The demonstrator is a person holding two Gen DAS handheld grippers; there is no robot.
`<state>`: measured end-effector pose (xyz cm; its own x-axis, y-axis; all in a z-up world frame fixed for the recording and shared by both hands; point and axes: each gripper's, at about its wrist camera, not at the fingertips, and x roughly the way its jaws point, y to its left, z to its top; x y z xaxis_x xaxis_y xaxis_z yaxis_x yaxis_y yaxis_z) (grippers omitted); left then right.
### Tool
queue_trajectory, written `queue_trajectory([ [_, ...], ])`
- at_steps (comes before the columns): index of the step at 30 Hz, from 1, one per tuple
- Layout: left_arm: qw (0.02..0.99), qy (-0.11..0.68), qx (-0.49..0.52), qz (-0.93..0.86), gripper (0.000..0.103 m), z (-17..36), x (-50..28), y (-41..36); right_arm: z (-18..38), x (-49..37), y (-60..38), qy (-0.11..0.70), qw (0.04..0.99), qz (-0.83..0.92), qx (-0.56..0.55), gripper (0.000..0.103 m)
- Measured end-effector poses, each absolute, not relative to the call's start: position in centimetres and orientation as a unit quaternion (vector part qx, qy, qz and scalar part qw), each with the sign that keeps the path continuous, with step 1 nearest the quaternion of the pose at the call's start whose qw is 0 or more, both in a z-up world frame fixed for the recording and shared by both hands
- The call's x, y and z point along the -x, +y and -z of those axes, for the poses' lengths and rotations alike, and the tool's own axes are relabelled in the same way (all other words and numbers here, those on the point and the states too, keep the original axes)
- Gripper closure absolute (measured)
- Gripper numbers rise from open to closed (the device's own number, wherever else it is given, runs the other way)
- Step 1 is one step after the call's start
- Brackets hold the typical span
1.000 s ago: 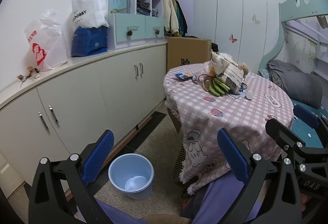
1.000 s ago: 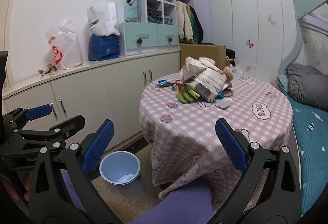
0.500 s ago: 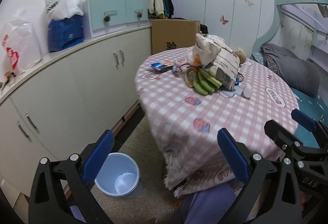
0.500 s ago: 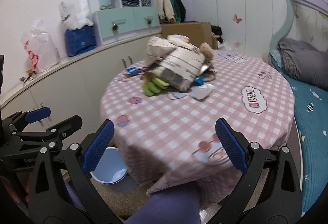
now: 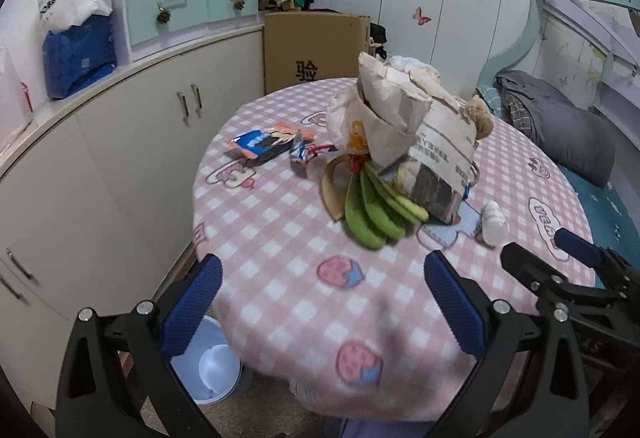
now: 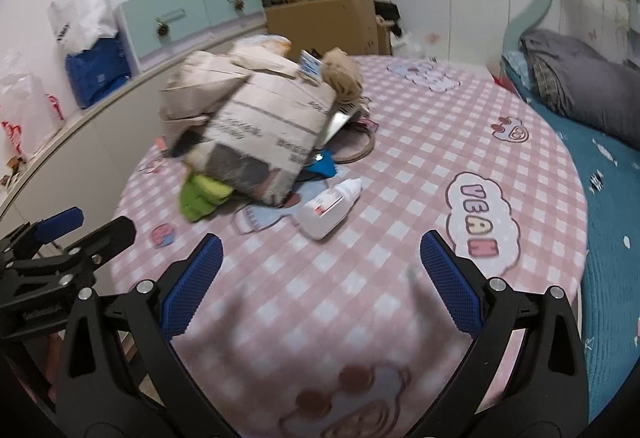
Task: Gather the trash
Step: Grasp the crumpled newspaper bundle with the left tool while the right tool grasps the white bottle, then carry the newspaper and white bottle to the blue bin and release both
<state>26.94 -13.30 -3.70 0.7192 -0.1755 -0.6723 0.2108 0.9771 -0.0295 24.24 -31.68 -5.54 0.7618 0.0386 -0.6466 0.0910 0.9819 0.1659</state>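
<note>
A round table with a pink checked cloth [image 5: 288, 238] holds a crumpled paper bag [image 5: 420, 125], green bananas [image 5: 376, 213], a banana peel [image 5: 330, 185], snack wrappers [image 5: 260, 143] and a small white bottle [image 5: 494, 222]. The bag [image 6: 256, 117] and the bottle [image 6: 330, 207] also show in the right wrist view. A light blue bin [image 5: 214, 366] stands on the floor below the table's left edge. My left gripper [image 5: 320, 306] is open and empty over the table's near edge. My right gripper [image 6: 316, 286] is open and empty, short of the bottle.
White cabinets [image 5: 100, 157] run along the left wall with bags [image 5: 76, 53] and drawers on top. A cardboard box [image 5: 316, 49] stands behind the table. A bed with a grey cover [image 6: 584, 85] lies on the right.
Both grippers have risen and moved forward over the table. The table items now look much closer and the bin has dropped to the lower left.
</note>
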Motion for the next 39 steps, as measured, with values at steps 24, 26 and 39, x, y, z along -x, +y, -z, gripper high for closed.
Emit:
queue_trajectory([
  [24,0.930,0.322,-0.022,0.178,0.062,0.7,-33.2,-18.9,4.3,-28.5,-35.4,0.366,0.926,0.027,-0.090,0.066],
  [26,0.930,0.328,-0.030,0.164,0.071,1.1,-33.5,-19.2,4.3,-28.2,-35.6,0.366,0.926,0.027,-0.092,0.066],
  [39,0.935,0.316,-0.011,0.163,0.080,-0.1,-30.4,-18.1,2.6,-25.3,-35.7,0.341,0.935,0.026,-0.093,0.066],
])
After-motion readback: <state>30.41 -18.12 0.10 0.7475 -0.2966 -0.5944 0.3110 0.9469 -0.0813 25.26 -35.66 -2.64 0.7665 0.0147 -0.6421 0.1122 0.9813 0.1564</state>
